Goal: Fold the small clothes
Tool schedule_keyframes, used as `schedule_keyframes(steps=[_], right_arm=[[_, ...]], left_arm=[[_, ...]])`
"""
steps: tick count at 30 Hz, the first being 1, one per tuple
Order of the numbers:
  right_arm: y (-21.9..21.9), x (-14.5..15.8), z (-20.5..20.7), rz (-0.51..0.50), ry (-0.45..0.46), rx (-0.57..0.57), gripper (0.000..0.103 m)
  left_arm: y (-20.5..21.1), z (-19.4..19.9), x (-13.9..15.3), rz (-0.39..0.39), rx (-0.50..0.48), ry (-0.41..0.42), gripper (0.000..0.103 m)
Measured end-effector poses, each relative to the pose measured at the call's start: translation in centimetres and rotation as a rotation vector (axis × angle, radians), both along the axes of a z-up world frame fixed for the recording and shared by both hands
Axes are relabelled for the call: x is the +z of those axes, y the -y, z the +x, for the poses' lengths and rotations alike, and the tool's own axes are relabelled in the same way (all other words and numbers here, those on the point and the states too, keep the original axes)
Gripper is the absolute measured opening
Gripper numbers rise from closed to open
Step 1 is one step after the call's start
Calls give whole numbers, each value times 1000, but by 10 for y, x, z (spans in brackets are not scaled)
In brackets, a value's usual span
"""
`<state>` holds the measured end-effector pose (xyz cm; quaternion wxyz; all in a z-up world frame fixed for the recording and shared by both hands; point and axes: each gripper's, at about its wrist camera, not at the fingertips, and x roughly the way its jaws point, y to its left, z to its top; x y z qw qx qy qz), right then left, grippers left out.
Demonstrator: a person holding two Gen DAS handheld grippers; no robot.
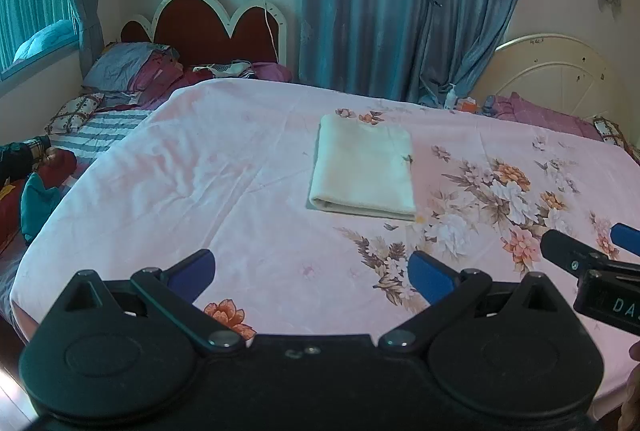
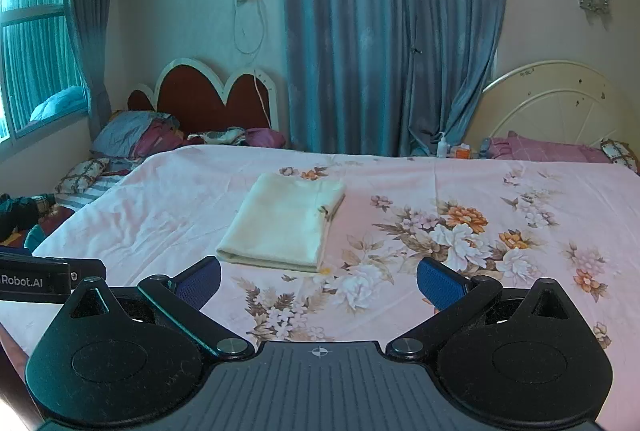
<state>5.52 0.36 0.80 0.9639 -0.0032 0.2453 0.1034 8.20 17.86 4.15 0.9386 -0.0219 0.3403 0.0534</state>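
A cream cloth [image 1: 364, 167] lies folded into a neat rectangle on the pink floral bedsheet [image 1: 200, 183], its folded edge toward me. In the right wrist view the same cloth [image 2: 286, 223] sits left of centre. My left gripper [image 1: 314, 273] hovers open over the sheet, well short of the cloth, with nothing between its blue pads. My right gripper [image 2: 318, 281] is also open and empty, just in front of the cloth's near edge. The right gripper [image 1: 592, 251] shows at the right edge of the left wrist view.
The bed's near edge runs below both grippers. Pillows and bedding [image 1: 132, 71] pile by the red headboard [image 1: 208, 27] at far left. Blue curtains [image 2: 384, 31] hang behind. A second cream headboard [image 2: 556, 103] and small bottles [image 2: 442, 147] stand at far right.
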Motion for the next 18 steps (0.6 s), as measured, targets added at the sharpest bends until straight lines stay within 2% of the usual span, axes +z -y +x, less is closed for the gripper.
schedule_keyframes(steps=[18], right_arm=[[3,-4,3,0,-3,1,103]], left_arm=[[7,3,-2,1,-7,-4,102]])
